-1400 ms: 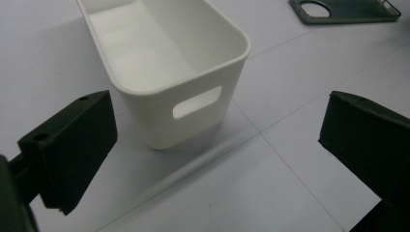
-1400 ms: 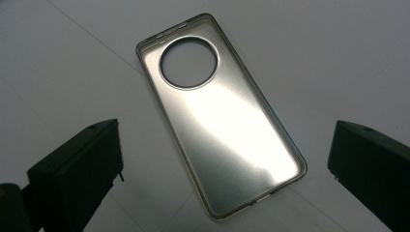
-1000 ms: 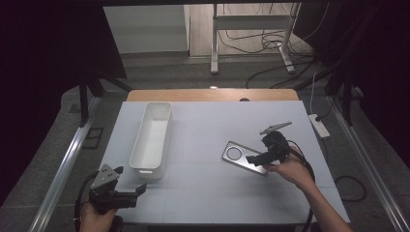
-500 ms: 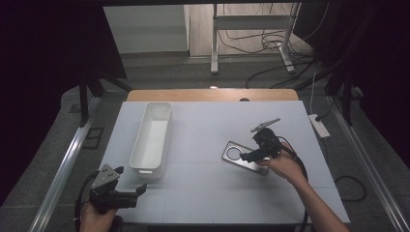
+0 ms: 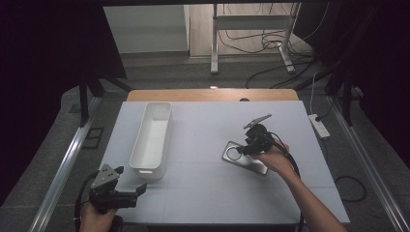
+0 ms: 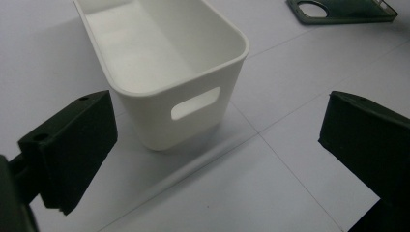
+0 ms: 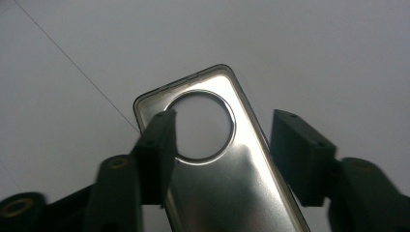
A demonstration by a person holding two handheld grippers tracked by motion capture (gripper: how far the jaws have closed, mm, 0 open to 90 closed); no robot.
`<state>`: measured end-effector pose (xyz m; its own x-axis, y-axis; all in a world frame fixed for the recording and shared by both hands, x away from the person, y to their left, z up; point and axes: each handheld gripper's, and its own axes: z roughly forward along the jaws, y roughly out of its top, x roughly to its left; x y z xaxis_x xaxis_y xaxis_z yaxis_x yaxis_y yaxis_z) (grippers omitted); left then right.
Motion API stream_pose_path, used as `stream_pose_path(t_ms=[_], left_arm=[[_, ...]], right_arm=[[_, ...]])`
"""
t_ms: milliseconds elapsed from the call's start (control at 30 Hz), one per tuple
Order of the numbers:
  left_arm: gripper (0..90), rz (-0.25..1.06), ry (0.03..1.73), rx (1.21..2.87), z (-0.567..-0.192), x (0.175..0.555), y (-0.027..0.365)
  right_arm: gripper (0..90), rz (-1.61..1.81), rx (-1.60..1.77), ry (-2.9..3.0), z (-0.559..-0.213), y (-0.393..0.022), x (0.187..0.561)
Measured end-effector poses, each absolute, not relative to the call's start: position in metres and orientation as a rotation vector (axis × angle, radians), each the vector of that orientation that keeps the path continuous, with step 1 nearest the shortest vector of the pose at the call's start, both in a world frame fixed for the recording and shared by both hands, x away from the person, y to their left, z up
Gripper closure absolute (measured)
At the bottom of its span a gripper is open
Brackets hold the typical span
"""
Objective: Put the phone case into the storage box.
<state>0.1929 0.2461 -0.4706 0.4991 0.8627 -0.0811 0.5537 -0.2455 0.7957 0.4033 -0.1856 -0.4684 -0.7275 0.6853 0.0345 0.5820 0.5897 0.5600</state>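
Note:
A grey phone case (image 5: 252, 165) with a round camera hole lies flat on the white table (image 5: 203, 193), right of centre. My right gripper (image 5: 242, 150) hovers low over its hole end. In the right gripper view the phone case (image 7: 227, 188) lies between and under the jaws of the right gripper (image 7: 222, 150), which is open; one finger (image 7: 154, 154) overlaps the case's left edge. My left gripper (image 5: 136, 190) sits at the table's front left, open and holding nothing. In the left gripper view the left gripper (image 6: 217, 159) faces the near end of a white bin (image 6: 164, 63).
The long white bin (image 5: 152, 135) stands lengthwise on the left half of the table, nothing inside it. The phone case (image 6: 338, 9) lies far off in the left gripper view. A wooden edge (image 5: 212, 94) borders the table's far side. A power strip (image 5: 319, 125) lies off the right edge.
My right gripper has moved left and down, from the case's right side to over its hole end. The left gripper has stayed put.

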Motion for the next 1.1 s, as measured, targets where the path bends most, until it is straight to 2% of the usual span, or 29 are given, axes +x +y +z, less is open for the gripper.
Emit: stream_pose_path(t_ms=[67,100,133,167,300,400,1100], left_arm=[[0.9,0.48,1.168,1.932,-0.471,0.193,0.246],[0.9,0.48,1.168,1.932,-0.471,0.193,0.246],[0.9,0.481,1.169,1.93,-0.471,0.193,0.246],[0.8,0.481,1.169,1.93,-0.471,0.193,0.246],[0.8,0.483,1.173,1.927,-0.471,0.193,0.247],[0.8,0.483,1.174,1.927,-0.471,0.193,0.247],[0.8,0.485,1.18,1.934,-0.471,0.194,0.246]], right_arm=[[57.7,0.829,1.06,2.639,-0.469,-0.184,0.405],[57.7,0.829,1.06,2.639,-0.469,-0.184,0.405],[65.0,0.827,1.058,2.648,-0.47,-0.182,0.408],[65.0,0.827,1.058,2.648,-0.47,-0.182,0.408],[80.9,0.794,1.032,2.703,-0.476,-0.178,0.416],[89.6,0.766,0.999,2.715,-0.481,-0.175,0.419],[89.7,0.723,1.055,2.705,-0.501,-0.174,0.437]])
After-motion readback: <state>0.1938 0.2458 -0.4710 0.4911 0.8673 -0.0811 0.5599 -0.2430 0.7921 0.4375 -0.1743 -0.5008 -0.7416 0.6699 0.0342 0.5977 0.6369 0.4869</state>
